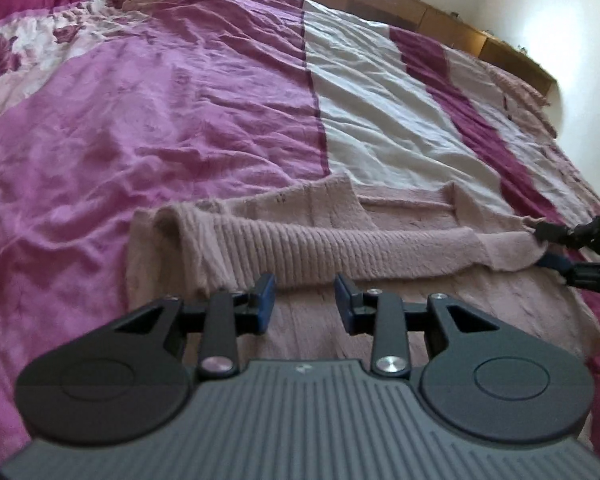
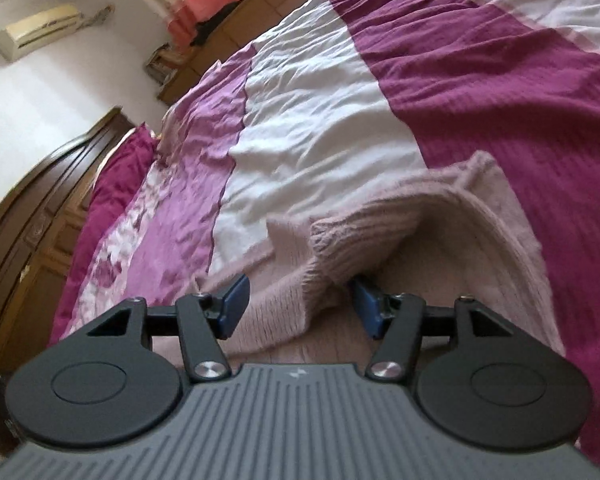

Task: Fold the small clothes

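Pale pink knitted sweater lying on the bed's striped purple-and-white bedspread, ribbed fold across its middle, left gripper over its near edge, fingers apart and empty, right gripper at the ribbed end, fingers spread, cloth lying loose between them.

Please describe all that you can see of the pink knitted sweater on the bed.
The sweater is pale pink, soft and fuzzy, with a ribbed knit sleeve folded across the body. It lies mostly flat on the bedspread, partly folded, over the purple, white and dark magenta stripes. The left gripper hovers open just before the sleeve, with nothing between its pads. The right gripper stands open around the sleeve's cuff end, and the pads do not press it.
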Action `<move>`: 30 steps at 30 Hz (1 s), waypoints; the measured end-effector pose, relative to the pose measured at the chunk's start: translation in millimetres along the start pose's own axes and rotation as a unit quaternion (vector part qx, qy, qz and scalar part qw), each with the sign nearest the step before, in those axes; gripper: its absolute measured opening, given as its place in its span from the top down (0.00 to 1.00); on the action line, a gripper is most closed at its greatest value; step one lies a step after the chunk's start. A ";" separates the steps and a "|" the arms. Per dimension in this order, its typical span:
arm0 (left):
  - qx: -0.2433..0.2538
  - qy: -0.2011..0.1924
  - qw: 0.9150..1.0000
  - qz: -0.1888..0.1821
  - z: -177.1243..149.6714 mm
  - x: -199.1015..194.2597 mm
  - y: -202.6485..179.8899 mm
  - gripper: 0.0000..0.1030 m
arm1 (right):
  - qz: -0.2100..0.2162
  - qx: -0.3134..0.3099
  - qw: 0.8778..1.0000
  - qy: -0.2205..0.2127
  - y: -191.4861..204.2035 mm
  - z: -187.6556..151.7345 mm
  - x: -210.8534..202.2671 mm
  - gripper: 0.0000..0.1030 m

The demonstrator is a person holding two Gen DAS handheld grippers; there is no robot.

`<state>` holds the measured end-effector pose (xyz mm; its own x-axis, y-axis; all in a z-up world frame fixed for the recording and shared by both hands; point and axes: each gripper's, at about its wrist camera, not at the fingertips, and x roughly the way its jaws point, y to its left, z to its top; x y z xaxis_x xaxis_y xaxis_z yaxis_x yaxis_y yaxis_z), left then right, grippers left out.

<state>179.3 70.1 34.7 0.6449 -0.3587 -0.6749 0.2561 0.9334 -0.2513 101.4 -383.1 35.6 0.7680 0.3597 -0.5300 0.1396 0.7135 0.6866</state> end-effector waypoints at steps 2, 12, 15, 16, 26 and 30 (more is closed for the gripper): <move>-0.012 -0.006 1.000 0.016 7.1 9.5 3.0 0.67 | -0.004 0.013 1.000 -0.017 0.9 7.5 6.3 0.37; -0.012 -0.063 0.996 0.058 36.7 3.0 4.4 0.66 | -0.017 0.050 0.995 -0.088 -4.6 23.5 4.7 0.31; -0.007 -0.071 0.996 0.058 37.1 -5.9 4.7 0.66 | -0.018 0.043 0.994 -0.096 -8.4 17.9 -3.7 0.31; -0.008 -0.074 0.996 0.055 36.7 -10.0 5.4 0.66 | -0.019 0.040 0.994 -0.100 -9.7 16.6 -6.9 0.31; 0.014 -0.056 0.998 0.004 23.6 -29.8 2.2 0.66 | -0.030 0.013 0.993 -0.111 -22.8 13.4 -35.1 0.31; 0.043 -0.029 0.998 -0.022 10.6 -26.1 -0.5 0.66 | -0.075 -0.032 0.988 -0.132 -18.6 10.4 -43.0 0.32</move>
<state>170.0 78.8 59.7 0.6714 -0.4008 -0.6233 0.3434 0.9136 -0.2176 72.3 -418.1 50.8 0.8791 0.0846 -0.4690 0.2303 0.7862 0.5735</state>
